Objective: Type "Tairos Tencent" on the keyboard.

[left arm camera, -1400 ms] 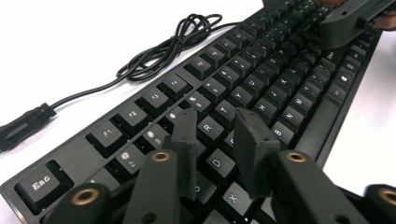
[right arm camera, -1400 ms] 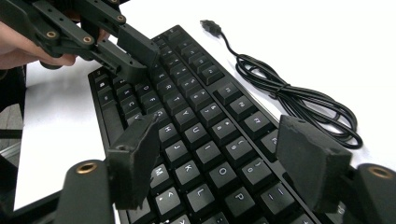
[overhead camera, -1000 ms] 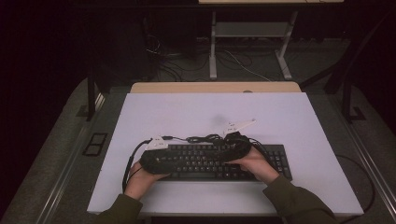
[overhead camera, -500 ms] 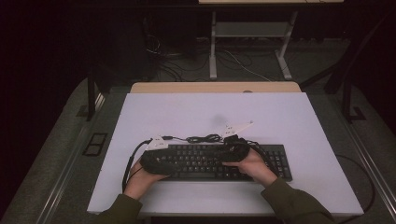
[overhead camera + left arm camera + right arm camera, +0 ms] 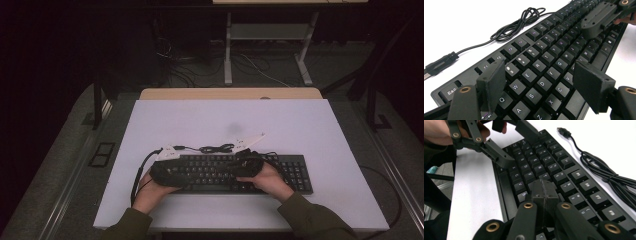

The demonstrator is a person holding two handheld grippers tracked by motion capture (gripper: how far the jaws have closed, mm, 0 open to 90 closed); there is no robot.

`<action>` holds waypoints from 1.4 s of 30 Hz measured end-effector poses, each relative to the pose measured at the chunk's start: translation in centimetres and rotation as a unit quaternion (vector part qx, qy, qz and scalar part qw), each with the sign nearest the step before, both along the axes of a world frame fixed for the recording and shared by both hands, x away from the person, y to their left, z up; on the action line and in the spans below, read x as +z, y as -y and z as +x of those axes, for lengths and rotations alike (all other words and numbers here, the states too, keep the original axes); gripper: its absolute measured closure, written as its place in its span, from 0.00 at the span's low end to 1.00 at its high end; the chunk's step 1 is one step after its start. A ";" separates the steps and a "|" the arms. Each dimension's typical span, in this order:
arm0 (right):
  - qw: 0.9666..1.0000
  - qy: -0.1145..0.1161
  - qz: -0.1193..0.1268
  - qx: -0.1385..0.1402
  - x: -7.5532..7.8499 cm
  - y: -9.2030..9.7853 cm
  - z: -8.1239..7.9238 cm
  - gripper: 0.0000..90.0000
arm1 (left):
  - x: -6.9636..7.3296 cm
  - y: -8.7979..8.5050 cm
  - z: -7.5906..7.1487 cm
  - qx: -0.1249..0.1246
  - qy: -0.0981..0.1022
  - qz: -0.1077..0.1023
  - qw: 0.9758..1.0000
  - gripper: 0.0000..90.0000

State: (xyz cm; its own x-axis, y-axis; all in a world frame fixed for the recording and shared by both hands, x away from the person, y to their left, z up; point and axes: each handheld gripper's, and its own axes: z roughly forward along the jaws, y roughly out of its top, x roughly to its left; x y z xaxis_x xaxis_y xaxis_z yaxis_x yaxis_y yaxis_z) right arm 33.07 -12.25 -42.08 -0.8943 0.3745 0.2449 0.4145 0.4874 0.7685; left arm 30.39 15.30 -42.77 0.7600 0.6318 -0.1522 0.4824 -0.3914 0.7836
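From the high view I see a black keyboard [image 5: 240,172] lying near the table's [image 5: 300,125] front edge, both grippers over it. In my left gripper view, the left gripper [image 5: 539,82] has been opening, jaws wide above the letter keys, empty. In my right gripper view, the right gripper [image 5: 545,192] has just closed, jaws together on nothing, over the keys.

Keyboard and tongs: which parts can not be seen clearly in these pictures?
- High view: key legends on the keyboard are too small to read, and both hands cover part of it.
- Right gripper view: the shut right tongs hide the keys beneath them.
- Left gripper view: the cable plug is cut off by the left edge.
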 end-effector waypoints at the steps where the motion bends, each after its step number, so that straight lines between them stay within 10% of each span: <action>1: 1.000 0.000 -0.002 0.002 -0.1 -0.1 0.0 0.99 | 0.0 0.0 0.0 0.000 0.000 0.000 1.000 0.28; 28: 0.998 0.003 -0.060 0.030 -1.5 -1.8 -1.0 0.99 | 0.0 0.0 0.0 0.001 0.002 0.000 1.000 0.28; 42: 0.998 0.008 -0.049 0.025 -1.1 -1.4 -0.8 0.99 | 0.1 0.0 -0.1 0.003 0.003 0.000 1.000 0.28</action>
State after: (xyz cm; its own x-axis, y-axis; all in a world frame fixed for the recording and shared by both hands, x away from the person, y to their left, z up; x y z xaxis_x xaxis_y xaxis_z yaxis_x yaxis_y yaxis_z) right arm 32.25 -10.88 -43.22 -0.9157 0.3513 0.1954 0.3766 0.5797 0.7226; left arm 30.33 15.31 -42.69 0.7574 0.6360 -0.1478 0.4800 -0.3888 0.7864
